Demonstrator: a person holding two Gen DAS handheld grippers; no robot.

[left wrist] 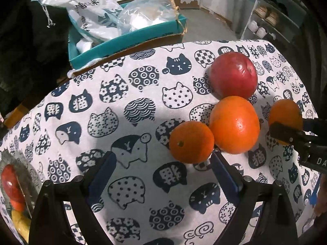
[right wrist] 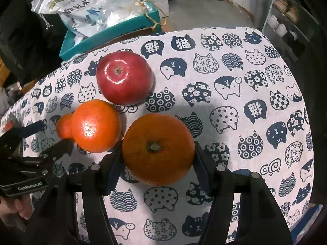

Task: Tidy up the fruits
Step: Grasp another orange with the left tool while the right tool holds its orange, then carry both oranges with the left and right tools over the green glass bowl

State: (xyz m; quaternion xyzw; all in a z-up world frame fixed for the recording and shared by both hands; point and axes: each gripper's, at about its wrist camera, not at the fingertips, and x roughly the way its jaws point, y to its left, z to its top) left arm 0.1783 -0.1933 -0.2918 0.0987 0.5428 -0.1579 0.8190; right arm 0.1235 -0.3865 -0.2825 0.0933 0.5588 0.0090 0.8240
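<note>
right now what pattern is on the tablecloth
White tablecloth printed with navy cat heads; clearest in the right wrist view.

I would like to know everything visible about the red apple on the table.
The red apple is round, deep red and glossy, with bright highlights on its skin. In the right wrist view its dimple with a short dry stem points up toward the camera, so it sits roughly upright. It rests on the cat-print tablecloth, near the far edge of the table, in front of a teal box. A mandarin lies just in front of it; whether they touch is unclear. No gripper touches it.
</note>
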